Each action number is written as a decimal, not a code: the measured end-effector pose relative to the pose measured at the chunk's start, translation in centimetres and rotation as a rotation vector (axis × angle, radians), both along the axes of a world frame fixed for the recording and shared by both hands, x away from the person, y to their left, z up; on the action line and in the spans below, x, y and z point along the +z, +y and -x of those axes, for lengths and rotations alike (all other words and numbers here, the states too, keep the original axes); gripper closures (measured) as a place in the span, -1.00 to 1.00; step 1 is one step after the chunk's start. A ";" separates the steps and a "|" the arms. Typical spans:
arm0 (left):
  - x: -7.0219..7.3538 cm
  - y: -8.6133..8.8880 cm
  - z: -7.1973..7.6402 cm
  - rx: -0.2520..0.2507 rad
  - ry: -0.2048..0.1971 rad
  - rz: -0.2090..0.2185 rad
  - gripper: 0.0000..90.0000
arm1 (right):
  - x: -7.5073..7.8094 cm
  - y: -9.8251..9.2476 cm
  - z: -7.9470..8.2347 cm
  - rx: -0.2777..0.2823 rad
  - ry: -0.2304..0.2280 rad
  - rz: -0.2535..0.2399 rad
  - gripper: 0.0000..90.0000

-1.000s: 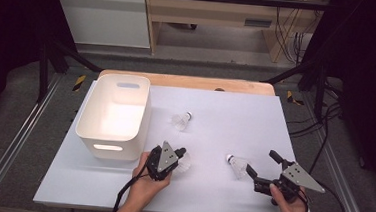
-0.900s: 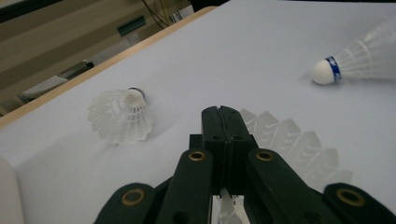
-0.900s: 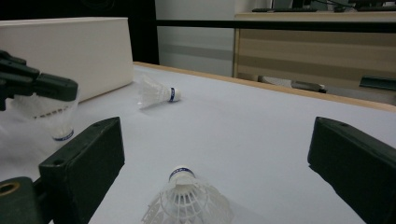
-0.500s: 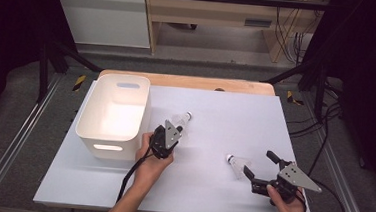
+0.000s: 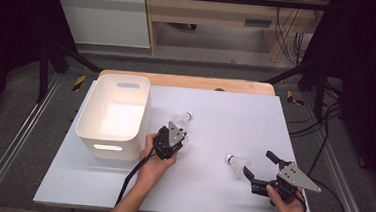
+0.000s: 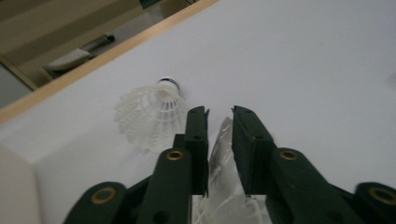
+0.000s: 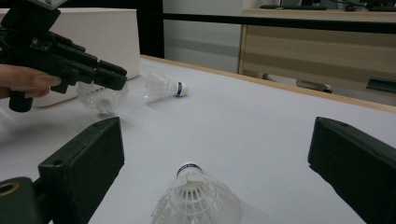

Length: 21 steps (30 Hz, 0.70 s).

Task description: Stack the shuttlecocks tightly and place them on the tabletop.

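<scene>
- Right tool (image 5: 258,169), low at the counter's (image 5: 219,198) near edge, points left and away; its jaws gape wide around a white feathered shuttlecock (image 5: 237,164) lying untouched between them.
- Left tool (image 5: 173,135), gripped from below beside the white plastic bin (image 5: 112,116), pinches a second white shuttlecock's (image 6: 222,154) feathers, jaws just easing apart.
- A third white shuttlecock (image 5: 181,118) lies just beyond it.

Bright, even overhead light on the table (image 5: 210,188); dark surroundings; gripper views soft, foreground blurred.

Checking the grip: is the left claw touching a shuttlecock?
Touching. In the left gripper view, the left claw has a shuttlecock's feather skirt pinched between its jaws.
</scene>
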<state>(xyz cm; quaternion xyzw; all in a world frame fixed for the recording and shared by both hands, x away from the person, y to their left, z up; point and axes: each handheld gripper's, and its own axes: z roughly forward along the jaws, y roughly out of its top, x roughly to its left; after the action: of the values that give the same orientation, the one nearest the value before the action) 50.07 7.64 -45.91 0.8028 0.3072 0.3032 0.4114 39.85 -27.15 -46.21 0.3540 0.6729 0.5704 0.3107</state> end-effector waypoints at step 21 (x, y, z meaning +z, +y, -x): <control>-0.5 -0.9 0.7 -0.059 0.063 0.037 0.09 | 0.1 0.0 0.1 0.002 -0.001 -0.001 -0.91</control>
<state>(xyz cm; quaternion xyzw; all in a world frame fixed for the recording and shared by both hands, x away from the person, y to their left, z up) 49.37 6.73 -46.44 0.8130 0.3018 0.2597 0.4248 39.76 -27.15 -46.14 0.3532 0.6729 0.5713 0.3101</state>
